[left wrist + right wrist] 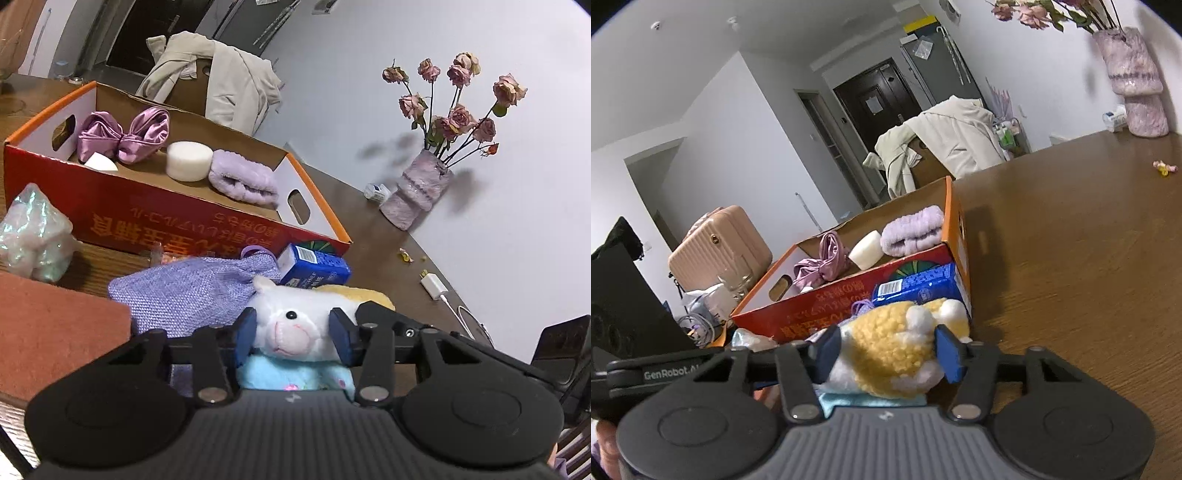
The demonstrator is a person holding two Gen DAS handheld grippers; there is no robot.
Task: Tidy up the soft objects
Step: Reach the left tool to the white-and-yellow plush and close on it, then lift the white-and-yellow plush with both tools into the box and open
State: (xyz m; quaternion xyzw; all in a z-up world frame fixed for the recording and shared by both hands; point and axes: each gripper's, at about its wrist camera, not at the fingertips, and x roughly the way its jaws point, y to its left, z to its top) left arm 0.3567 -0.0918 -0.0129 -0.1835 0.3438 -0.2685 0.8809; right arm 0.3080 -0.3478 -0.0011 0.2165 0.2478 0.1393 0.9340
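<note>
Left tool [292,334]: blue pads pressed against both sides of the white plush toy's [295,325] head, holding it. The toy's pale blue body shows below the pads. It sits low over the counter [351,199], just in front of a purple woven pouch [192,291] and a blue tissue pack [314,264].

Right tool [888,352]: narrowed around a yellow-and-white fuzzy plush [894,343], pads touching both flanks. The plush rests on something pale blue, near the red cardboard box [827,314].

Box contents, left wrist view: purple satin bow [123,134], white round sponge [189,161], lilac fluffy band [242,182], a small white wedge-shaped piece at the near wall.

Elsewhere on the counter: iridescent crinkled bag [33,236], rust-coloured cloth [55,328], vase of dried roses [419,194].
</note>
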